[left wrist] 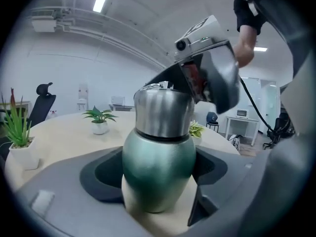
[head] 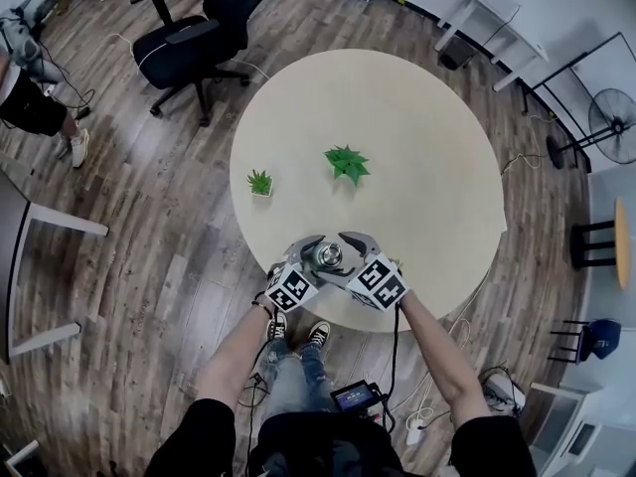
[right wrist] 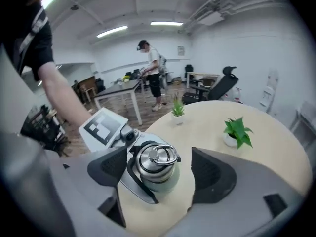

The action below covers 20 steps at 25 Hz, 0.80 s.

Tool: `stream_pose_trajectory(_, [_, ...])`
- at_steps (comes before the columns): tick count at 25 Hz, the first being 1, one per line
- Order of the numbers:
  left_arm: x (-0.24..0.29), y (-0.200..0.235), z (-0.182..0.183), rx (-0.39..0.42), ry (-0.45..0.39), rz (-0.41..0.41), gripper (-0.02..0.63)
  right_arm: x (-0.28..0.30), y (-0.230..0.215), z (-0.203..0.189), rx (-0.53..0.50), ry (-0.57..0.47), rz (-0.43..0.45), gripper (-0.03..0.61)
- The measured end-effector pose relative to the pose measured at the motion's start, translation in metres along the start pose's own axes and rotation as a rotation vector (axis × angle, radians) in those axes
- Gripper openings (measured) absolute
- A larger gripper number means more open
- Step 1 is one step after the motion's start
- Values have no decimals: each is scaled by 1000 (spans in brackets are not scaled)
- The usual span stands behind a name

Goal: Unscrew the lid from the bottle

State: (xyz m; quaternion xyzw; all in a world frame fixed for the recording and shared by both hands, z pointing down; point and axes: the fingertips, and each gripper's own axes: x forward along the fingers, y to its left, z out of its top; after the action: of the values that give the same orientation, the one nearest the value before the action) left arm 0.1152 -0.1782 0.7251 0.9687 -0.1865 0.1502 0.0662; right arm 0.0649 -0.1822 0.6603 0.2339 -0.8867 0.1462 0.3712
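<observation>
One green bottle (lid on) clamped in left gripper fingers; right gripper fingers apart.

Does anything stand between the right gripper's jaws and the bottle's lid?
Nothing visible. The right gripper has its open jaws flanking the lid with clear gaps; the left gripper grips the bottle lower, on its green body.

— What sort of place is this?
— An office. A black swivel chair stands far left of the round table, a white desk far right, strip lights overhead.
</observation>
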Motion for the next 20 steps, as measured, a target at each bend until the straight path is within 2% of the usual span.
stream_pose_trajectory(1, [0,1,0,-9,-6,21,390,-3,-4,0,99,-32,-62,408])
stream_pose_trajectory(2, [0,1,1,-18,-11,43,390,-7,-8,0,198,-62,-129,400])
stream_pose_trajectory(4, [0,2,0,-36,-20,92,390,-12,-13,-3,355,-94,-252,340])
stream_pose_trajectory(5, [0,3,-1,-45,-23,117,390,-12,-13,-6,407,-99,-295,333])
stream_pose_trajectory(8, [1,4,-2,-72,-28,180,391,-3,-8,-9,465,-78,-371,322])
stream_pose_trajectory(9, [1,5,-2,-79,-29,192,391,0,-8,-10,452,-59,-388,307])
stream_pose_trajectory(10, [1,5,-2,-83,-31,194,391,1,-8,-11,427,-43,-392,259])
stream_pose_trajectory(12, [1,4,-3,-74,-30,165,391,3,-6,-11,342,-21,-330,258])
stream_pose_trajectory(17, [2,-5,-2,10,1,-9,390,2,8,-14,-49,37,39,258])
stream_pose_trajectory(19, [3,-7,-1,30,7,-51,390,2,10,-14,-141,52,130,258])
stream_pose_trajectory(20, [3,-6,-1,32,7,-58,390,3,10,-12,-151,55,143,259])
